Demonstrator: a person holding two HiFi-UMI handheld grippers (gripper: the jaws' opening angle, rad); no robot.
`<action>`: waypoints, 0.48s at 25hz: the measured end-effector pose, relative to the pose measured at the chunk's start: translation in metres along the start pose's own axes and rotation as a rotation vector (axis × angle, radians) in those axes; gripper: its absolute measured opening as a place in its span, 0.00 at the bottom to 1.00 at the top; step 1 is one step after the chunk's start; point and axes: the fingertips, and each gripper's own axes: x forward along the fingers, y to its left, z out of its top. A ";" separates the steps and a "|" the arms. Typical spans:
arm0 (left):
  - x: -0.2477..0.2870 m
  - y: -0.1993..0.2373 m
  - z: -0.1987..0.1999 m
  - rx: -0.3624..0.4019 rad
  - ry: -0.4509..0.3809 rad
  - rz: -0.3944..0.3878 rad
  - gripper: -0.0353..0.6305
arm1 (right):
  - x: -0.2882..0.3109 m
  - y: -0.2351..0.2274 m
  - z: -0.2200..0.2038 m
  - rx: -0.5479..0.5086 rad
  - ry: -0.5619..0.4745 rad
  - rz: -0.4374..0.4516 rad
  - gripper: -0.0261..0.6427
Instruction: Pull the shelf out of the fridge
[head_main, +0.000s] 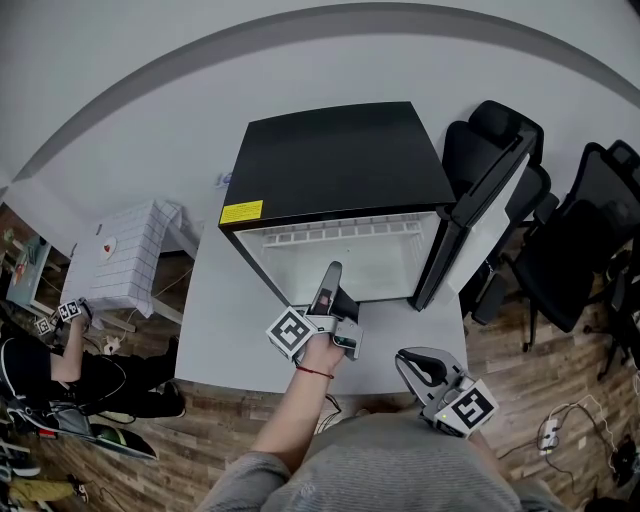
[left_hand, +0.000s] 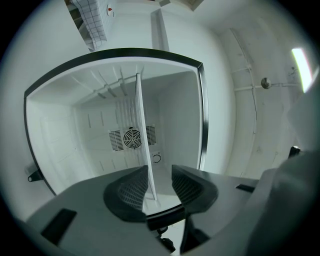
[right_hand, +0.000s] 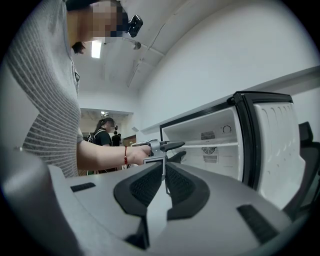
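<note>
Left tongs (left_hand: 159, 186) at the mouth of the open fridge (head_main: 340, 165), part open around the shelf (left_hand: 142, 130) front edge. Shelf lies close against one pad with a clear gap to the other, not clamped, and sits inside the fridge. Right tongs (right_hand: 162, 184) closed to a sliver, empty, held low by the person's body, past the tabletop (head_main: 225, 320) edge.
</note>
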 end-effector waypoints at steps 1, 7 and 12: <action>0.003 0.001 0.001 -0.005 -0.004 0.004 0.26 | 0.000 0.000 0.000 -0.002 -0.002 0.001 0.06; 0.015 0.013 0.012 -0.010 -0.045 0.048 0.26 | -0.002 -0.002 0.000 -0.006 0.000 0.001 0.06; 0.028 0.022 0.022 -0.005 -0.071 0.076 0.26 | -0.005 -0.005 -0.001 -0.007 0.011 -0.007 0.06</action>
